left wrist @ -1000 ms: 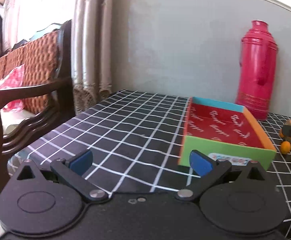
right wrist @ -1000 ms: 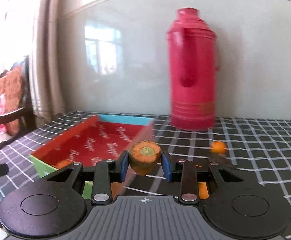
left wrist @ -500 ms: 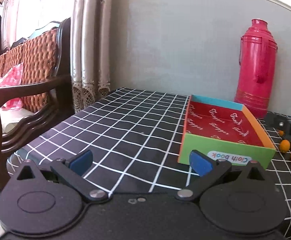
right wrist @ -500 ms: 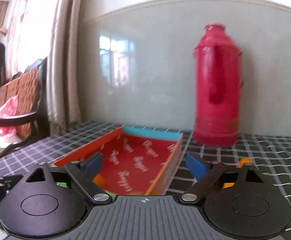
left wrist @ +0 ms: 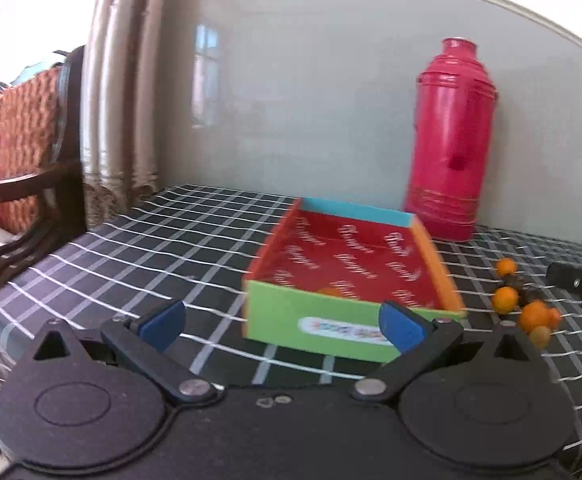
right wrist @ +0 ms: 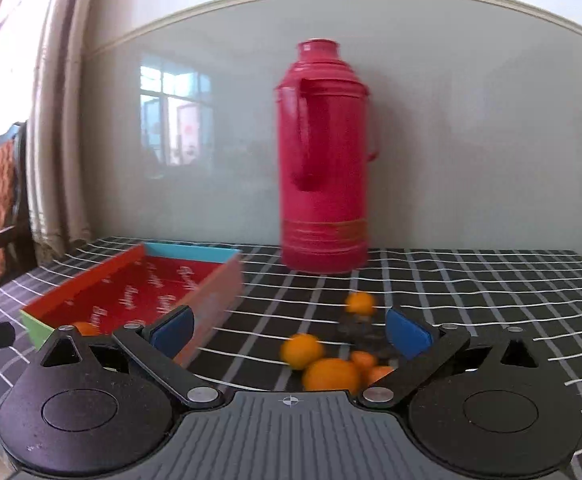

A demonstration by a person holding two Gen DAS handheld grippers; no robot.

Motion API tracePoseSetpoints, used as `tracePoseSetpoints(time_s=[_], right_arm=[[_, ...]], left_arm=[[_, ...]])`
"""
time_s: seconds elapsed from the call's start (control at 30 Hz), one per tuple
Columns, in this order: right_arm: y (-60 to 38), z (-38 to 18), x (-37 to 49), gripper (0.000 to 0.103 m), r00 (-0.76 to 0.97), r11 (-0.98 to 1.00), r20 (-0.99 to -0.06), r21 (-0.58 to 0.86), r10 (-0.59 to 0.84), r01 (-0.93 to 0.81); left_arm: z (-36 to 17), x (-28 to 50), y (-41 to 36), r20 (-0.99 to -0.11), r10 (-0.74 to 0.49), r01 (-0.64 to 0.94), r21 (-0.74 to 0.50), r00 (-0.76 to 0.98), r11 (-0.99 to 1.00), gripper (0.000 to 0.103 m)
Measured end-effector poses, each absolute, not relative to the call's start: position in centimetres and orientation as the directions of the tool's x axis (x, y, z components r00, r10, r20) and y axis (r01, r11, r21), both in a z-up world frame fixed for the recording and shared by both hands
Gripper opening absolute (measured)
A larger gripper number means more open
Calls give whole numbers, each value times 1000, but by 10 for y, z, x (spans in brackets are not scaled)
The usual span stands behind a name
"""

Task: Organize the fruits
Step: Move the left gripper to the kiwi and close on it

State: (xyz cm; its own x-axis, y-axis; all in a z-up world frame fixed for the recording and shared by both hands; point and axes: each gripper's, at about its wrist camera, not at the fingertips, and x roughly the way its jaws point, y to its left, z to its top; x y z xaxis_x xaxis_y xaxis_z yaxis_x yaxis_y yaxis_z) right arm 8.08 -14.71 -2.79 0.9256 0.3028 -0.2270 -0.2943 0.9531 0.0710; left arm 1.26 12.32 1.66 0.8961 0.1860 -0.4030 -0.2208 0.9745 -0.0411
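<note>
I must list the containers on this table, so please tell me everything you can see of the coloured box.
The box is a shallow open tray without lid, apparently cardboard. Its walls differ in colour: green near wall with a white label, blue far wall, orange on one long side, red on the other. The inside is red with pale script. It lies flat on the checked cloth, in front of the red flask. One orange fruit lies inside, at the green end. No hand-held gripper touches it.

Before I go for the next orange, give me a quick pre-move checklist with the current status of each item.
1. Right gripper empty, jaws just opened wide: ok.
2. Released orange lying inside the box: ok.
3. Loose oranges on the tablecloth ahead of the right gripper: ok.
4. Left gripper open, empty: ok.
5. Thermos upright behind the fruit: ok.
6. Exact count of loose oranges, blurred: cannot tell.
</note>
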Motion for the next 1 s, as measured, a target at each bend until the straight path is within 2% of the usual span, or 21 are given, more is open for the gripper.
tracePoseSetpoints(time_s=[0.17, 0.33, 0.57, 0.9, 1.0], right_arm=[[-176, -27, 80, 103, 941, 968, -226, 71, 251, -241], [-201, -27, 78, 103, 950, 978, -230, 68, 210, -199], [-228, -30, 78, 103, 954, 986, -250, 61, 164, -153], [-256, -35, 83, 103, 951, 994, -293, 75, 100, -81], [-266, -37, 82, 103, 950, 994, -298, 83, 89, -67]], left_arm=[[17, 19, 99, -387, 129, -163, -58, 913, 985, 97], [17, 25, 64, -370, 116, -122, 9, 922, 993, 97], [13, 33, 24, -363, 22, -19, 10, 932, 1000, 95], [-7, 54, -36, -426, -78, 104, 38, 901, 994, 90], [-15, 64, -48, -462, -93, 125, 39, 882, 991, 83]])
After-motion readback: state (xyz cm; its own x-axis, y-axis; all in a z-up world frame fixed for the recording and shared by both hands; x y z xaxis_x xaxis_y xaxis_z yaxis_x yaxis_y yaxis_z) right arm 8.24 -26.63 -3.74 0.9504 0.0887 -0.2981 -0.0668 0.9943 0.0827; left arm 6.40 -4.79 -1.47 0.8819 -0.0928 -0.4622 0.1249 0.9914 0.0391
